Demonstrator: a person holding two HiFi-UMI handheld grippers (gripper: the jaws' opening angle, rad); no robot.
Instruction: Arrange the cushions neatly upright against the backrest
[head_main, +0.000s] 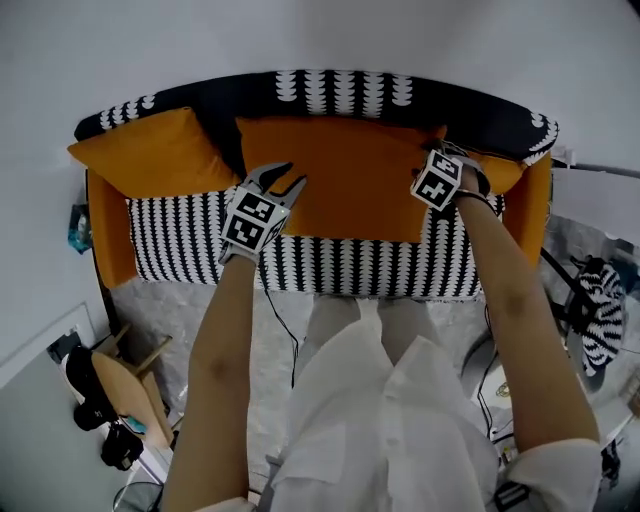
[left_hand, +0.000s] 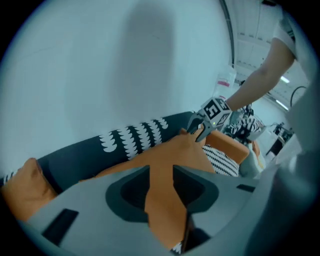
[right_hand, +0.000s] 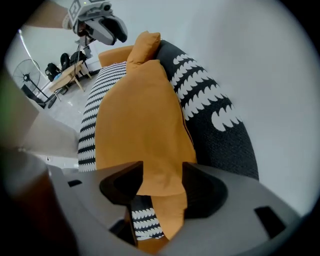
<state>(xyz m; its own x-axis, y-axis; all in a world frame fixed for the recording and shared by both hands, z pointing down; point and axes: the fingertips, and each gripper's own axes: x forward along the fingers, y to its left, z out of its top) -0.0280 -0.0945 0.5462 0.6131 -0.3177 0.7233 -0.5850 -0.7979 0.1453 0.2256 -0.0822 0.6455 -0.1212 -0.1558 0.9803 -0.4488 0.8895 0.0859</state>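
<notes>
— Pale wall (head_main: 320, 35) all along the back, and a small sofa (head_main: 200, 255) pushed up against it, with a black-and-white striped seat and orange ends. What have they got hold of?

— The big orange cushion (head_main: 350, 190). It stretches from one gripper across to the other. It leans back on the patterned backrest (head_main: 340, 92), and its lower edge is down on the seat.

— How's the left gripper (head_main: 285, 185) set?

— Its jaws are pinched on the cushion's left end. In the left gripper view the orange cloth runs straight through the narrow gap between them and spreads out ahead.

— And the right gripper (head_main: 447, 152)?

— Same thing. It's closed down on the cushion's right corner. In the right gripper view that corner is caught between the jaws, and the rest of the cushion runs away in front of it along the backrest.

— Anything else on the sofa?

— A smaller orange cushion (head_main: 150, 155), out past the left gripper on its outer side and well clear of the jaws. It's propped in the sofa's corner. A strip of dark backrest shows between it and the big one.

— And below the grippers?

— Bare forearms and a white shirt (head_main: 390, 420). A wooden chair (head_main: 130, 385) stands on the grey floor, down behind the left gripper.
</notes>
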